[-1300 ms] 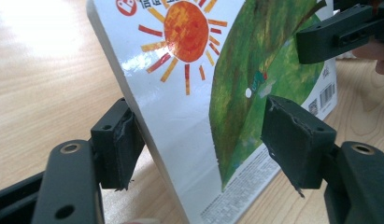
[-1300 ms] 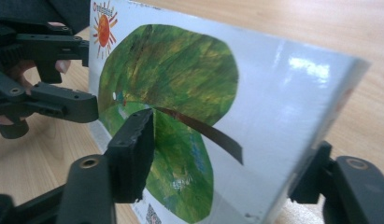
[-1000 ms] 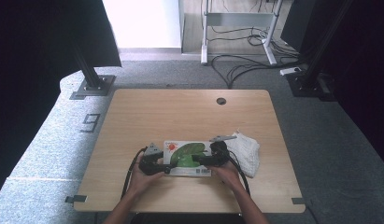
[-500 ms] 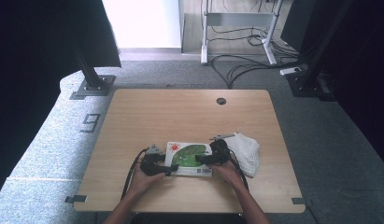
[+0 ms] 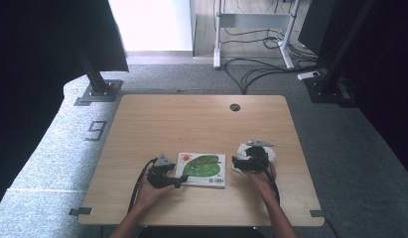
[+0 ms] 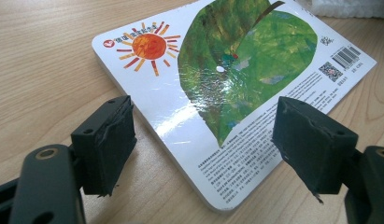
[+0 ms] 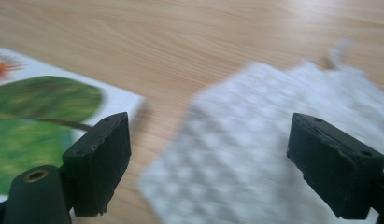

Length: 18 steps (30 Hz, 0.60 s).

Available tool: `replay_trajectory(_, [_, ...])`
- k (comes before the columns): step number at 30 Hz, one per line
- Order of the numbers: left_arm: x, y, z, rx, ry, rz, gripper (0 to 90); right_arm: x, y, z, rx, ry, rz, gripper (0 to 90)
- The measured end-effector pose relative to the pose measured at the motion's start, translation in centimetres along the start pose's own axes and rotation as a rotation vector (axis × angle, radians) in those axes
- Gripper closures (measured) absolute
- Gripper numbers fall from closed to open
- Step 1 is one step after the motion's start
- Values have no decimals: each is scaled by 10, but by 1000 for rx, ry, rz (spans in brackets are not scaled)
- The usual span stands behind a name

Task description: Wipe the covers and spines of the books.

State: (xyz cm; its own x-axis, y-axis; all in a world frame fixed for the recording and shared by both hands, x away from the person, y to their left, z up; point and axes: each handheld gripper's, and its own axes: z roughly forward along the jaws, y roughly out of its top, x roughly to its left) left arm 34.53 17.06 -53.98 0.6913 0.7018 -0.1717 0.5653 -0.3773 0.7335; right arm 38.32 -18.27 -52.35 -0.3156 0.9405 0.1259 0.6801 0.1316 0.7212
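On the near part of the table (image 5: 142, 129), going from left to right: first my left gripper (image 5: 177, 181), at the left short edge of the book (image 5: 203, 169). In the left gripper view the jaws stand wide, one on each side of the near corner of the book, pads not touching it. They have just been opening, w/ nothing pressed between them.

The book lies flat, back cover up (green leaf, sun, barcode), approx. in the middle of the near half of the table. I judge it a board book: stiff, thick edge, not heavy, not fragile. The cover is glossy, so pads may slip on the flat face. Better to take it by the edge or a corner, one pad under and one over; for this a corner must first come up from the wood, or the book slide past the table edge.

Next my right gripper (image 5: 239, 163), apart from the book and over the white cloth (image 7: 255, 154) on the right. Its jaws are also wide and have just been opening, nothing held. The cloth looks soft, light, w/ a waffle pattern; it is blurred in the right gripper view. It will bunch easily, a pinch anywhere works.

Containers: I see none on the table, so no contents to tell.
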Motion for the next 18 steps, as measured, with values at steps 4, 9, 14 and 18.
replay_trajectory(4, [-1, -1, -2, -4, 1, -1, 211, -14, -5, 7, 47, -47, 22, 80])
replay_trajectory(9, [-2, -5, -7, -2, 7, 4, 212, -20, -8, 16, 94, -125, -3, 27])
replay_trajectory(14, [0, -9, -12, -8, 14, -4, 215, -26, -5, 21, 137, -165, -11, 0])
replay_trajectory(18, [1, -10, -12, -8, 19, -5, 216, -27, -2, 17, 142, -157, -7, 9])
